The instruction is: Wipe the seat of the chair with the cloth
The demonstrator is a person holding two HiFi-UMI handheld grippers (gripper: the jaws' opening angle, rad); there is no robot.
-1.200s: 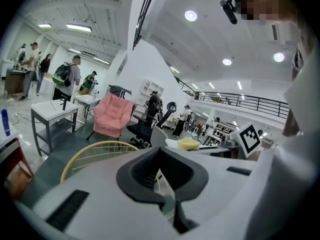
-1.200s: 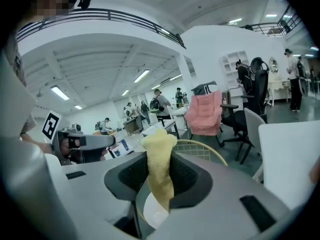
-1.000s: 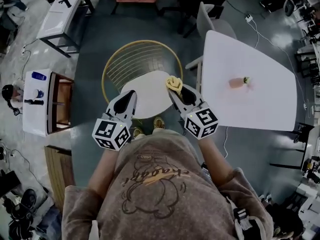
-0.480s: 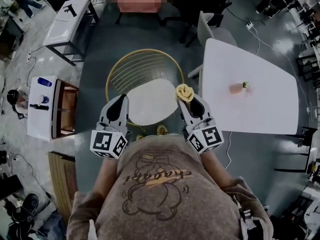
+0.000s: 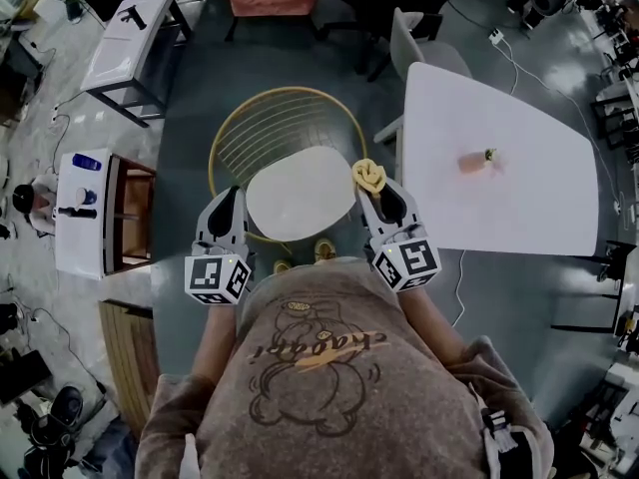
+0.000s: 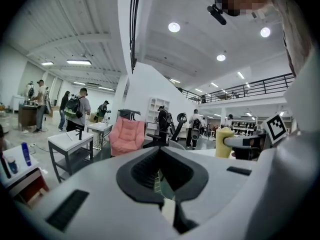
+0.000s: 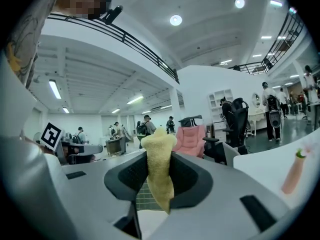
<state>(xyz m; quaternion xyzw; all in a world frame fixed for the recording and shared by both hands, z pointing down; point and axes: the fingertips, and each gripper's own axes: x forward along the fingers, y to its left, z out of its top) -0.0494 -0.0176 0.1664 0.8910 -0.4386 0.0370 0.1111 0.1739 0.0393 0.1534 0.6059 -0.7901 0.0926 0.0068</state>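
Head view shows a large white worktop (image 5: 519, 213) to the right, and just beside its left edge a gold wire-backed chair (image 5: 262, 128) with a rounded white seat (image 5: 298, 196). The left gripper (image 5: 227, 202) hangs off the seat's left rim; its fingers are pressed together with nothing between them, as the left gripper view confirms. The right gripper (image 5: 375, 188) stands at the seat's right rim, fingers pinching a bunched yellow terry cloth (image 5: 370, 176), which rises above the fingertips and trails below them in the right gripper view (image 7: 159, 171). Assessment: the cloth is secured and positioned at the seat's edge, with a wiping pass judged ready to begin; the next move calls for lowering the cloth flat onto the seat and sweeping leftward across it. Contact between cloth and seat cannot be established. The chair's legs and the seat's near edge are partly hidden by the person's body, and a small pinkish item (image 5: 472, 163) on the worktop is too small to identify.
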